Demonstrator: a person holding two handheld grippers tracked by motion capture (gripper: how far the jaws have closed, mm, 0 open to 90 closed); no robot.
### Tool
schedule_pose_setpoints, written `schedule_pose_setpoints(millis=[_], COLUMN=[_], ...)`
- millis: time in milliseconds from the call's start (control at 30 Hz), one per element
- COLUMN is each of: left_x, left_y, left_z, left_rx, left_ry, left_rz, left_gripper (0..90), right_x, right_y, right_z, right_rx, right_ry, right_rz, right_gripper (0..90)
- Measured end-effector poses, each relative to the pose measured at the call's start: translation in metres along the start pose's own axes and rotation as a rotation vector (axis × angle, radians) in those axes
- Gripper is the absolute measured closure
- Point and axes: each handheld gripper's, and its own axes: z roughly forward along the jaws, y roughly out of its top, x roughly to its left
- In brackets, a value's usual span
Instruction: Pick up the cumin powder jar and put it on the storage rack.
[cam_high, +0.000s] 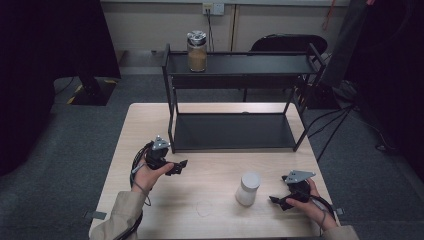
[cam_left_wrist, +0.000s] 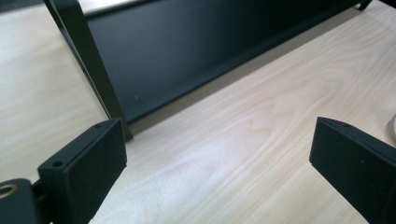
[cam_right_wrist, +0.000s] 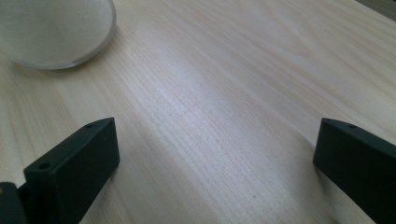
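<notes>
A white jar (cam_high: 248, 188) stands on the wooden table (cam_high: 215, 165), near its front right; its base (cam_right_wrist: 56, 32) fills the upper left of the right gripper view. My right gripper (cam_high: 276, 200) rests just right of that jar, open and empty, its jaws wide apart (cam_right_wrist: 215, 154). My left gripper (cam_high: 181, 166) sits at the front left, open with nothing between its jaws (cam_left_wrist: 219, 154), pointing at the lower shelf of a black two-tier rack (cam_high: 235, 132). A glass jar of brown powder (cam_high: 197, 51) stands on the rack's top shelf.
The rack's front left leg (cam_left_wrist: 88, 65) rises close to my left gripper. A dark chair (cam_high: 287, 44) stands behind the rack, with cables on the grey floor at the right. A faint round mark (cam_high: 204, 208) lies on the table near the front edge.
</notes>
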Motion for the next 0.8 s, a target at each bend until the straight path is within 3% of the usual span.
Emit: schedule_pose_setpoints(millis=[333, 800], left_x=[0.001, -0.001], left_y=[-0.024, -0.041], left_z=[0.01, 0.018], left_rx=[0.028, 0.06], left_ry=[-0.002, 0.003], left_rz=[-0.021, -0.031], left_gripper=[3.1, 3.2], right_x=[0.0, 0.0], right_y=[0.0, 0.0], right_z=[0.0, 0.0], right_rx=[0.0, 0.0], right_ry=[0.0, 0.0], right_rz=[0.001, 0.001], right_gripper=[0.0, 0.0])
